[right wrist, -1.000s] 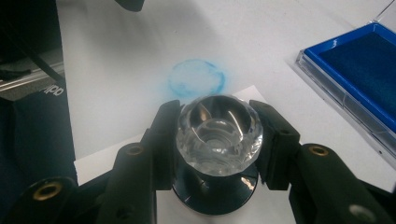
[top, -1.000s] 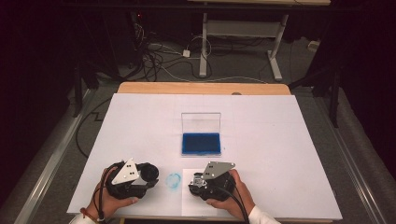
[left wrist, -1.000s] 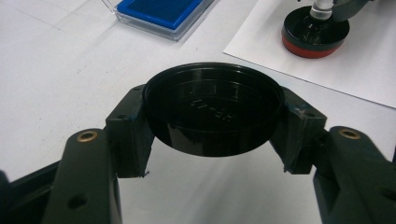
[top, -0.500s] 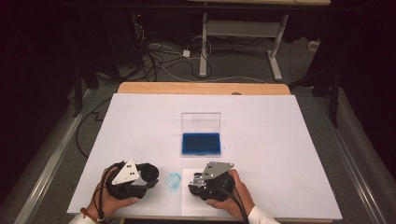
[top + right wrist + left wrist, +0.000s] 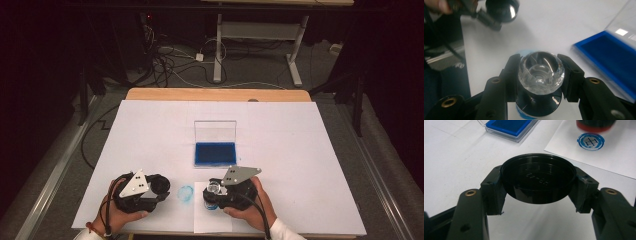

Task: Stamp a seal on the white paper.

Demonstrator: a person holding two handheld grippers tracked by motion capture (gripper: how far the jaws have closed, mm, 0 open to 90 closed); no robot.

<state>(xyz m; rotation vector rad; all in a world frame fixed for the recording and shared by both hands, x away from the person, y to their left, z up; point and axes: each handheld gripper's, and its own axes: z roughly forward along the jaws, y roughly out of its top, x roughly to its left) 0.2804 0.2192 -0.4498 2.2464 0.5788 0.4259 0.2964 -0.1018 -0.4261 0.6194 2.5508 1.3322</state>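
at the near left of the white table (image 5: 150,130) the left gripper (image 5: 537,202) is clenched around a round black cap (image 5: 537,178), held just off the surface. right of it, past a faint blue ring mark (image 5: 185,193), the right gripper (image 5: 539,75) grasps a stamp (image 5: 540,72) with a clear faceted knob over a sheet of paper (image 5: 202,220) beside a round blue stamped print (image 5: 590,141). farther off, mid-table, the blue ink pad (image 5: 215,153) sits with its clear lid (image 5: 215,131) standing open.

On the white paper sheet (image 5: 609,157) you can read one stamped mark: a blue ring (image 5: 590,141) enclosing a character like 中. The black cap (image 5: 537,178) carries raised lettering, too faint for you to read
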